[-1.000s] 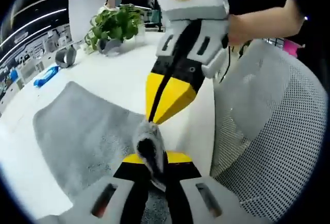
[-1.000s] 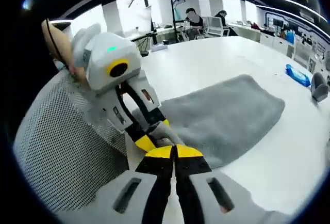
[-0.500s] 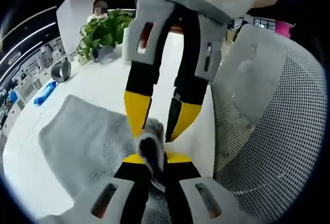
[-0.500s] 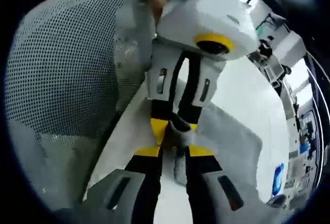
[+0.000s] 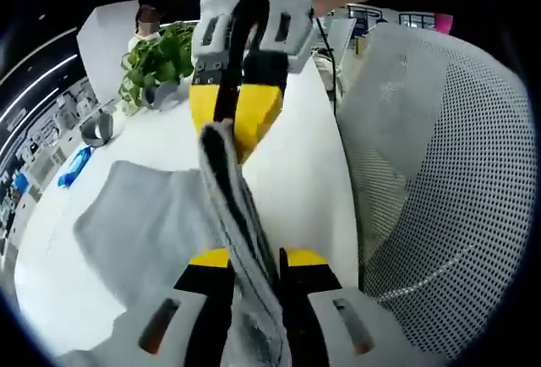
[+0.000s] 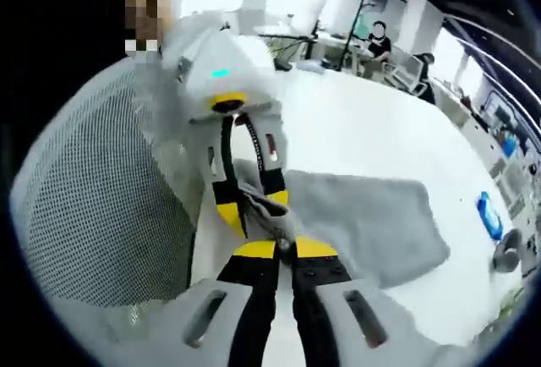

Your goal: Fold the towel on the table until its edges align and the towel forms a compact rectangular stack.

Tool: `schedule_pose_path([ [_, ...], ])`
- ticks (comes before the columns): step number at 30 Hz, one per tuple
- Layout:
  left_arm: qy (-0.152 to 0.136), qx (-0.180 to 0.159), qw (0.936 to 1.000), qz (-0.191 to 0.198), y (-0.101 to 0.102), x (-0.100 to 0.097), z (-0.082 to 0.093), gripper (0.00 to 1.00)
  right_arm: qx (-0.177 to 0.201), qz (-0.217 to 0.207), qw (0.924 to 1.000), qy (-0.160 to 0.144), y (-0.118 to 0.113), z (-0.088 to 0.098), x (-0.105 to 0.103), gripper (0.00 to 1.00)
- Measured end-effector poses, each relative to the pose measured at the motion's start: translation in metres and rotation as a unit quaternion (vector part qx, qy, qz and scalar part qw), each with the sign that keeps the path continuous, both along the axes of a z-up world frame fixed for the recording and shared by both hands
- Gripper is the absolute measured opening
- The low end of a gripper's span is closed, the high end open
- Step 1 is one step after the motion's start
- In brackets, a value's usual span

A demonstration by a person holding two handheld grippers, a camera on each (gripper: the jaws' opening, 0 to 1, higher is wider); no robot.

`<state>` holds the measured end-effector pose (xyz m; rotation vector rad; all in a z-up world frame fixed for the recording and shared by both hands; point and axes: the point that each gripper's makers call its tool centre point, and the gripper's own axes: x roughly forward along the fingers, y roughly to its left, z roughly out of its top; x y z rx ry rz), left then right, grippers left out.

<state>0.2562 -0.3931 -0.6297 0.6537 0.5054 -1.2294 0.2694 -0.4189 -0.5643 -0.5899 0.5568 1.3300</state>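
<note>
A second before, the two grippers were close together at the near edge of the towel (image 5: 139,227). The right gripper (image 5: 232,126) had let go and opened for a moment, then bit down again. Now its yellow jaws were shut on the towel's edge, and a strip of grey cloth ran tight between the two grippers. In the left gripper view, that strip went up from the left gripper (image 5: 254,261) to the right one, which was farther off than before.

In the right gripper view, the right gripper (image 6: 283,249) held a bunch of cloth between closed jaws, and the left gripper (image 6: 249,206) sat just past it, also pinching the towel. So both grippers were holding the same edge.

I think this meant the near edge was now pulled straight and lifted a bit, ready to be carried over for a fold. The rest of the towel lay flat and open, so the folding was not far along yet.

The towel lay on a big white table (image 5: 296,181). A mesh chair (image 5: 439,172) stood right by the table's edge. On the far side were a plant (image 5: 156,58), a roll of tape (image 5: 97,128) and a small blue thing (image 5: 74,167). It was a large office, and a person (image 6: 378,41) sat far away.
</note>
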Motion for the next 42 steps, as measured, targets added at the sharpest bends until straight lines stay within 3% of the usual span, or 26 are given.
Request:
schedule_pose_path([
  [4, -0.007, 0.021, 0.9995, 0.022, 0.027, 0.006, -0.003, 0.21, 0.068, -0.069, 0.9941, 0.05, -0.001, 0.018, 0.013, 0.02],
  [5, -0.008, 0.031, 0.9991, 0.027, 0.035, 0.006, -0.005, 0.21, 0.082, -0.082, 0.992, 0.049, -0.002, 0.022, 0.018, 0.02],
  [7, -0.015, 0.008, 0.9988, 0.047, 0.042, 0.01, 0.001, 0.21, 0.096, -0.098, 0.9884, 0.065, -0.004, 0.025, 0.021, 0.02],
  [8, -0.013, 0.002, 0.9984, 0.056, 0.044, 0.011, 0.002, 0.2, 0.097, -0.099, 0.9881, 0.066, -0.004, 0.025, 0.021, 0.02],
  [9, 0.006, -0.025, 0.9957, 0.089, 0.047, 0.015, 0.008, 0.2, 0.096, -0.107, 0.9873, 0.069, -0.006, 0.022, 0.023, 0.02],
  [12, 0.009, -0.045, 0.9922, 0.116, 0.055, 0.021, 0.012, 0.2, 0.106, -0.124, 0.9834, 0.081, -0.008, 0.022, 0.025, 0.02],
  [17, 0.005, -0.066, 0.9905, 0.12, 0.061, 0.019, 0.016, 0.19, 0.113, -0.163, 0.9744, 0.107, -0.019, 0.014, 0.03, 0.02],
  [19, 0.002, -0.071, 0.9907, 0.116, 0.063, 0.018, 0.016, 0.18, 0.124, -0.198, 0.9631, 0.135, -0.029, 0.006, 0.034, 0.02],
  [23, 0.017, -0.105, 0.9846, 0.139, 0.067, 0.022, 0.017, 0.12, 0.155, -0.241, 0.9396, 0.187, -0.039, -0.002, 0.037, 0.02],
  [24, 0.009, -0.113, 0.9834, 0.142, 0.066, 0.025, 0.019, 0.11, 0.148, -0.239, 0.9426, 0.18, -0.043, -0.008, 0.038, 0.02],
  [26, 0.001, -0.132, 0.9792, 0.154, 0.063, 0.031, 0.024, 0.1, 0.143, -0.25, 0.9396, 0.184, -0.047, -0.017, 0.037, 0.02],
  [27, 0.007, -0.138, 0.9776, 0.159, 0.062, 0.032, 0.024, 0.09, 0.146, -0.258, 0.9354, 0.193, -0.049, -0.02, 0.036, 0.02],
  [28, 0.013, -0.142, 0.9762, 0.163, 0.061, 0.034, 0.024, 0.08, 0.158, -0.269, 0.9265, 0.21, -0.05, -0.023, 0.035, 0.02],
  [31, 0.029, -0.157, 0.9734, 0.165, 0.056, 0.035, 0.026, 0.07, 0.172, -0.283, 0.9185, 0.216, -0.056, -0.028, 0.035, 0.02],
  [32, 0.031, -0.16, 0.9729, 0.164, 0.056, 0.035, 0.028, 0.07, 0.179, -0.286, 0.9153, 0.22, -0.057, -0.027, 0.034, 0.03],
  [36, 0.054, -0.19, 0.9658, 0.168, 0.056, 0.034, 0.035, 0.07, 0.198, -0.275, 0.9144, 0.221, -0.06, -0.023, 0.028, 0.03],
  [42, 0.087, -0.229, 0.9546, 0.17, 0.056, 0.034, 0.049, 0.05, 0.261, -0.268, 0.897, 0.236, -0.059, -0.004, 0.024, 0.03],
])
